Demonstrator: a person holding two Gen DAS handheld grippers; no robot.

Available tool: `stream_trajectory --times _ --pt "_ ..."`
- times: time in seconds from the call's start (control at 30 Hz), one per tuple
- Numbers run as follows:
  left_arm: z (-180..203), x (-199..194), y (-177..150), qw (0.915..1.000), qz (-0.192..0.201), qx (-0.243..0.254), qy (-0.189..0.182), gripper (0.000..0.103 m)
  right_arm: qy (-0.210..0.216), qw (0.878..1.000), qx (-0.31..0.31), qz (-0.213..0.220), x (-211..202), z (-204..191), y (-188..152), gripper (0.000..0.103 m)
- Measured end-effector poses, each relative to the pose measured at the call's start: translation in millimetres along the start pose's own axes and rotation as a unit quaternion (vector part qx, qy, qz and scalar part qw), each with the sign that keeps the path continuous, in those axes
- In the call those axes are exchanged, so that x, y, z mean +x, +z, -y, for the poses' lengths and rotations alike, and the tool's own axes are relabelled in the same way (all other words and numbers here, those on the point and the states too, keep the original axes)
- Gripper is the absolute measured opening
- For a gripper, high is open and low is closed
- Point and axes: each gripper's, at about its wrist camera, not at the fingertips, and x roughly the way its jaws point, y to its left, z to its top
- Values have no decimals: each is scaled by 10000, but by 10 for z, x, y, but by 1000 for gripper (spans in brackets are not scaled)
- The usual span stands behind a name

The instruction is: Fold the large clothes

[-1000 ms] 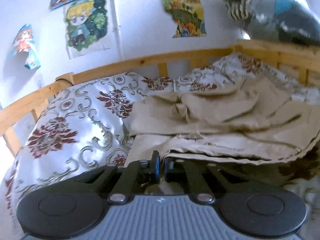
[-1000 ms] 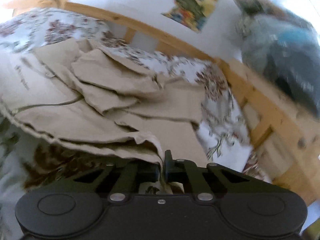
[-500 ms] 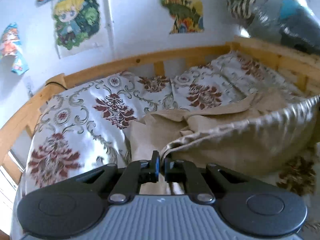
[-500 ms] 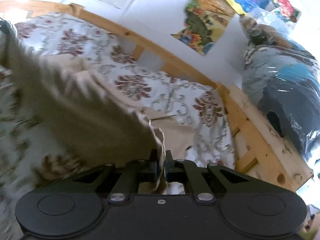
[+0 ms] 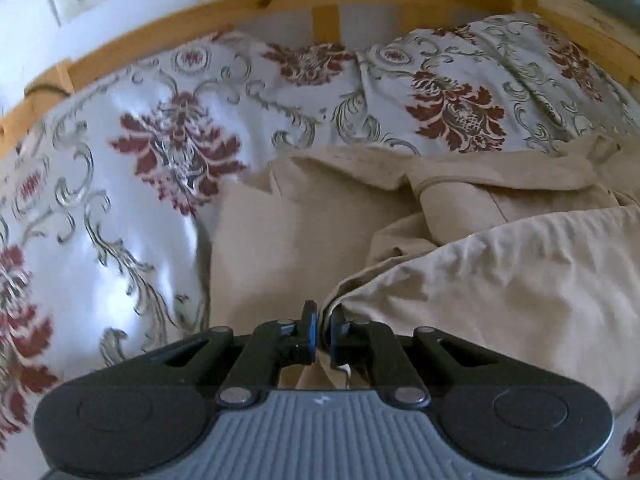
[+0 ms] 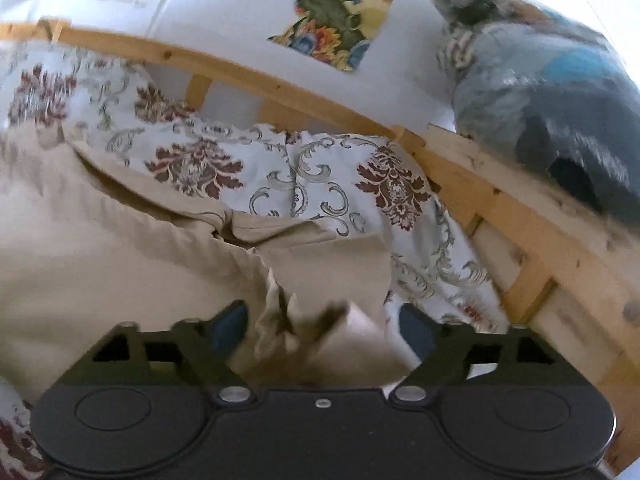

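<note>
A large beige garment lies crumpled on a bed with a white, red-flowered bedspread. My left gripper is shut on an edge of the garment, which folds over to the right of the jaws. In the right wrist view the garment fills the left and centre. My right gripper is open, its jaws wide apart, with a bunched corner of the garment lying loose between them.
A wooden bed rail runs along the far side and another rail along the right. A plastic-wrapped bundle sits beyond the right rail. Posters hang on the white wall.
Both grippers carried the garment's near edge up and forward over the rest of it. The right gripper has opened and let go of the cloth. The left stays shut.
</note>
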Motion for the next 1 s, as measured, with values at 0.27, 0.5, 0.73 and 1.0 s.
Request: stream_trajectory --times 0.27,0.5,0.73,1.0 --pt "-206 -296 -163 9952 498 -638 -558 99 756 9971 -17 123 -252 171 6 102" --pt "-532 -841 -640 9758 1342 -1383 -1035 102 302 9993 -230 64 -205 198 -45 102" --pt "-256 -865 -1148 9908 1292 -261 -308 102 -22 9965 748 -361 -65 473 -123 102" --pt "-88 -651 -1181 9931 1146 -106 230 60 -156 9917 1082 -676 40 545 -244 102"
